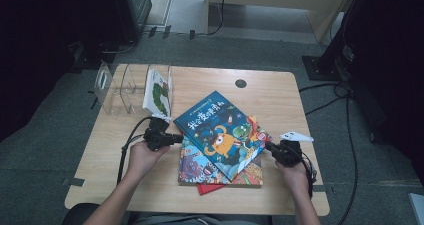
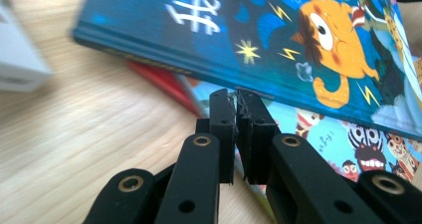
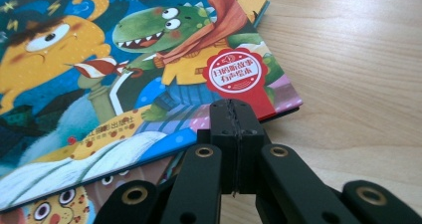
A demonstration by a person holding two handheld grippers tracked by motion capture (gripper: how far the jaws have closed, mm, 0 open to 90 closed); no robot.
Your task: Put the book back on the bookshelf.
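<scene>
While the blue book [image 1: 222,132] lies atop the stack on the counter [image 1: 280,100], the left gripper [image 1: 176,138] and right gripper [image 1: 270,147] flank it, fingers closed, empty.

A blue picture book [image 1: 220,130] with an orange monster on its cover is lying face up, skewed, topping a stack of two other books [image 1: 200,167] mid-table.

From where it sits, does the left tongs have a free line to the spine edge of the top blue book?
Probably yes: the left tongs, jaws shut, sit right at the blue book, with bare table beside them and nothing between.
</scene>
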